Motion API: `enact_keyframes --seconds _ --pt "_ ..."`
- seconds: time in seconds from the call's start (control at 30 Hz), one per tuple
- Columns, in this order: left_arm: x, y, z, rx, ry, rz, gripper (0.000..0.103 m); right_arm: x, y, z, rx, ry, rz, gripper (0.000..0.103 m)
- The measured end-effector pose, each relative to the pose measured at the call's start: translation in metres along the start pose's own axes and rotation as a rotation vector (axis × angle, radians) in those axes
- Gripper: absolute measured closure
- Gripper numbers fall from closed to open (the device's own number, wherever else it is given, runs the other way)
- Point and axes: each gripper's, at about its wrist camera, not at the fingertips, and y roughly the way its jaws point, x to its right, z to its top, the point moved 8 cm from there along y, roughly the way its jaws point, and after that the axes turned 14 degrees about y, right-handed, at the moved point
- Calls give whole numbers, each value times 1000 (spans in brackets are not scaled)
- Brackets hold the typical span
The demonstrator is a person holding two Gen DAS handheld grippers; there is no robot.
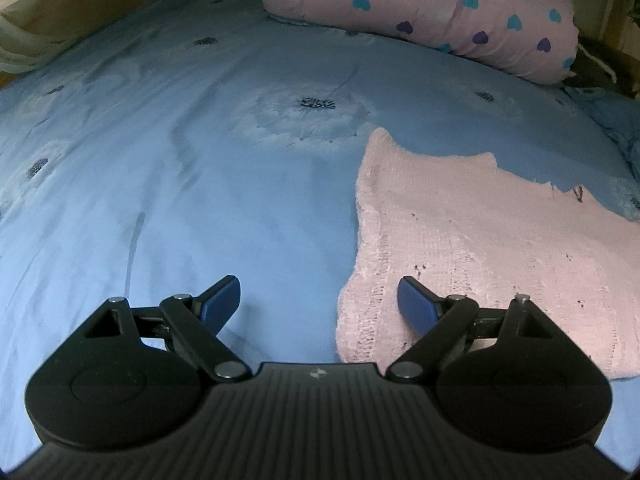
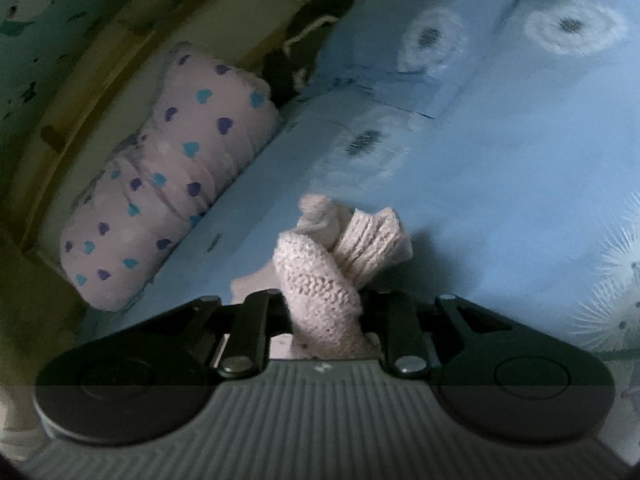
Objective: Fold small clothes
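Right wrist view: right tool point(image 2: 326, 312) clenched on bunched pink knit point(image 2: 316, 280), seemingly a sleeve; left tool point(image 1: 319, 300) released.

One pink knitted garment point(image 1: 460, 240), one heart-print pillow point(image 1: 432, 12), one blue bedsheet point(image 1: 160, 168) with dandelion print, two hand-held grippers, the left gripper point(image 1: 320, 300), the right gripper point(image 2: 324, 312), two fingers on each.
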Motion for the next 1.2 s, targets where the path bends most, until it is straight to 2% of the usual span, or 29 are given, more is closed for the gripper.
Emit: enact_keyframes --seconds 0.27,0.57,0.77,0.87,0.93,1.07,1.2 --pt "-1 -1 3 5 -19 -4 14 -38 -9 -7 -27 -65 46 81" --pt "-5 -2 5 7 -16 2 14 -102 -7 -34 -63 -154 131 81" --pt "-19 -6 8 19 -53 13 14 -149 -6 -70 -92 -217 221 84" --pt "-28 -6 6 13 -81 18 14 -170 -7 -104 -110 -311 280 84" --pt "-33 -5 5 7 -90 19 14 -174 -1 -132 -139 -382 283 84" --pt "-39 -6 5 8 -97 25 14 -154 16 -179 -248 -429 240 85" --pt "-45 -7 4 11 -122 27 14 -137 25 -196 -283 -439 215 86"
